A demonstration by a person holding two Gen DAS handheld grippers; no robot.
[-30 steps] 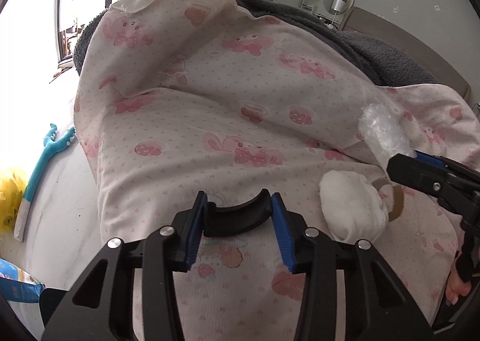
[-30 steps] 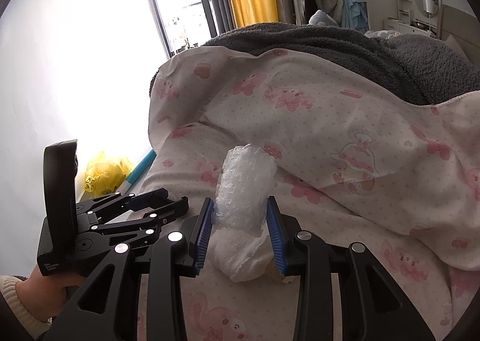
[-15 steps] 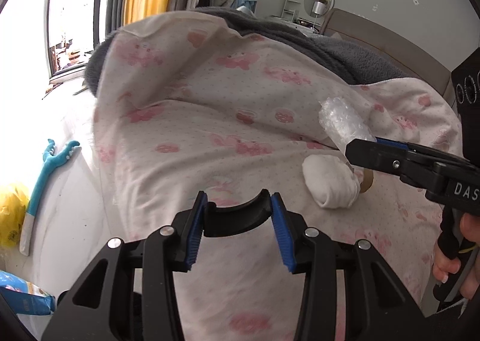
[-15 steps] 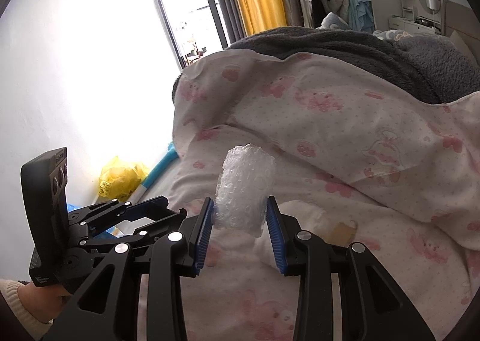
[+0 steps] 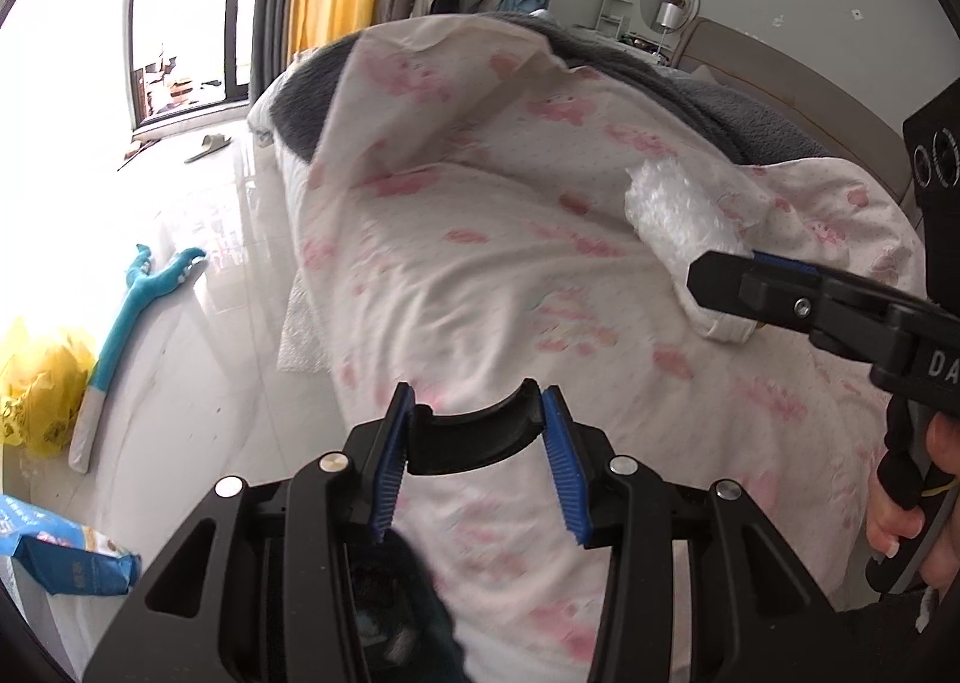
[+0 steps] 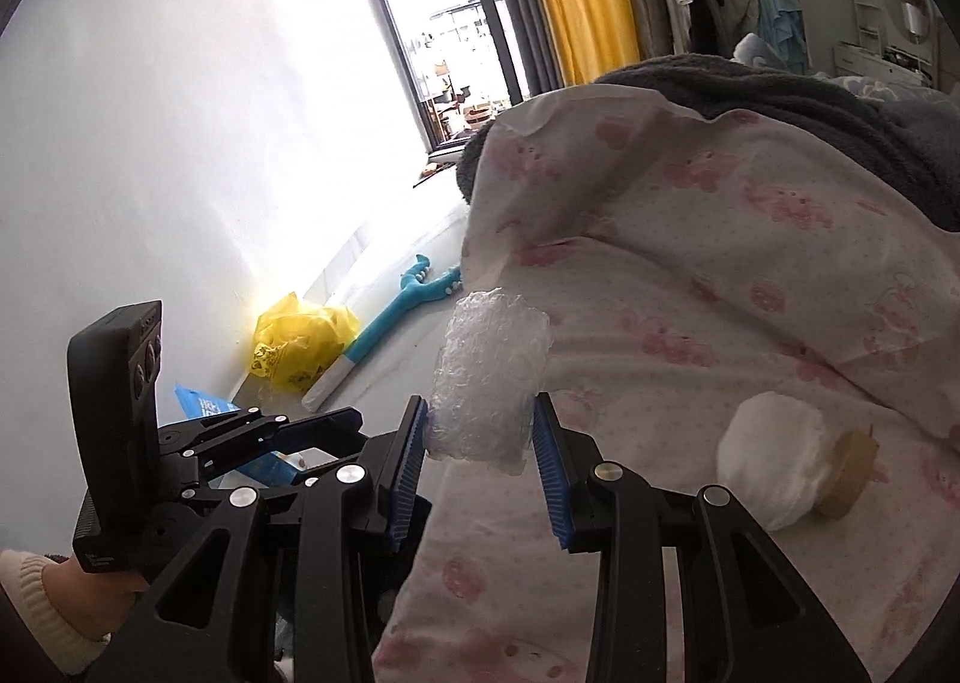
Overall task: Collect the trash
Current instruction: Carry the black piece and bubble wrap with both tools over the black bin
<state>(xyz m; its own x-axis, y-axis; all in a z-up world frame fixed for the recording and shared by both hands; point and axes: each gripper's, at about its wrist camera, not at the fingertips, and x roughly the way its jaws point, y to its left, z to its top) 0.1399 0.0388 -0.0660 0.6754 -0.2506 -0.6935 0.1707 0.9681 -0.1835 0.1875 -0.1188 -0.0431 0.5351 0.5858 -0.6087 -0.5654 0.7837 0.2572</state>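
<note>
My right gripper (image 6: 480, 461) is shut on a roll of clear bubble wrap (image 6: 489, 377) and holds it above the bed's left edge; the bubble wrap also shows in the left wrist view (image 5: 678, 215). A white crumpled tissue ball (image 6: 771, 458) and a brown tape roll (image 6: 849, 470) lie on the pink patterned quilt (image 6: 750, 293). My left gripper (image 5: 477, 458) is shut on a black curved piece (image 5: 474, 434), low over the bed's edge. It also shows in the right wrist view (image 6: 300, 431).
On the white floor lie a yellow plastic bag (image 6: 297, 344), a teal long-handled brush (image 5: 129, 317), a blue packet (image 5: 66, 560) and a bubble wrap sheet (image 5: 303, 335). A grey blanket (image 6: 780, 107) covers the far bed. A dark opening (image 5: 390, 617) sits below the left gripper.
Both grippers have swung left, off the bed toward the floor. The bubble wrap has been carried away from the tissue ball and tape roll.
</note>
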